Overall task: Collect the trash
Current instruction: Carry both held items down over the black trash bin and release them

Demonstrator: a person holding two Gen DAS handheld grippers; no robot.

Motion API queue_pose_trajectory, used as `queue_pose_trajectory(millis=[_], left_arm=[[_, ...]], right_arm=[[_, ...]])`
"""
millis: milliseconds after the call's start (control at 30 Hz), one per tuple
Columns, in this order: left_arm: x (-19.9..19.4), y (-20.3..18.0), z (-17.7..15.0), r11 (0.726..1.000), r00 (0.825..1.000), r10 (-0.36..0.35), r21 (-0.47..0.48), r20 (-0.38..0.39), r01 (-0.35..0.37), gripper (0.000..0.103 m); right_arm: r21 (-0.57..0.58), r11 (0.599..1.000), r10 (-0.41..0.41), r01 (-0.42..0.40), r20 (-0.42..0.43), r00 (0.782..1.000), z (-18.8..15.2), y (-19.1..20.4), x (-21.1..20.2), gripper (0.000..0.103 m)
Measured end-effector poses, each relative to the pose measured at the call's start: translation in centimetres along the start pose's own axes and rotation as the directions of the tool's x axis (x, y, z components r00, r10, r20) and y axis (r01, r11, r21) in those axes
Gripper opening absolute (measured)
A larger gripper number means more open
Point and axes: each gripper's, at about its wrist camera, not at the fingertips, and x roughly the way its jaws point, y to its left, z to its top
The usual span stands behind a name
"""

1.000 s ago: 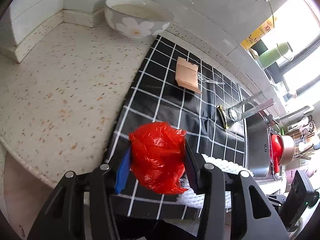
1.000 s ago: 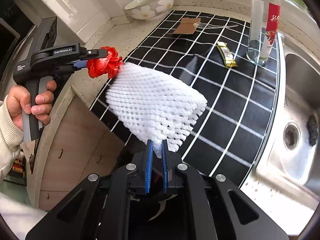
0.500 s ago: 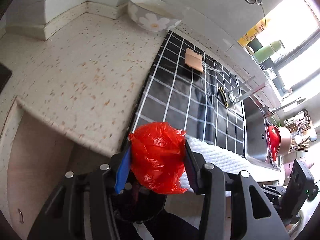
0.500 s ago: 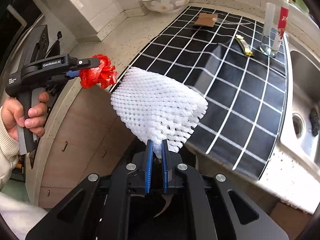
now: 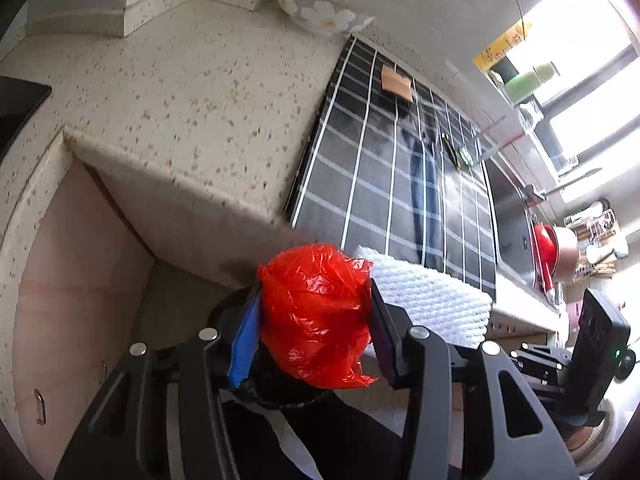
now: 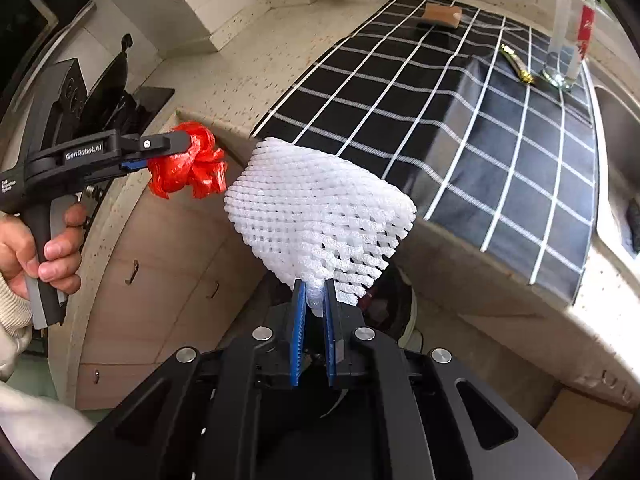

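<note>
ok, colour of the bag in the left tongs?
Red plastic bag, clearest in the left wrist view.

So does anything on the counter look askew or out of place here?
Yes: the black white-checked cloth hangs off the counter's front edge, and a gold wrapper and brown cardboard piece lie loose on it.

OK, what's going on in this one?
A person is clearing trash off a kitchen counter with two hand-held grippers. The left gripper is clamped on a crumpled red plastic bag, and the right gripper is shut on a white foam net sleeve. Both are held out past the counter edge, above a dark bin on the floor. A brown cardboard piece, a gold wrapper and a clear bottle are on the black checked mat.
</note>
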Motion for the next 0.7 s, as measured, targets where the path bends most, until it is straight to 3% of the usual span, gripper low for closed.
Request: queue_pose_trajectory(millis=[700], left_arm=[[6.0, 0.0, -4.8, 0.995, 0.982, -0.017, 0.090, -0.189, 0.034, 0.048]], right_arm=[[0.067, 0.997, -0.022, 0.030, -0.128, 0.992, -3.6, 1.3, 7.1, 0.006]])
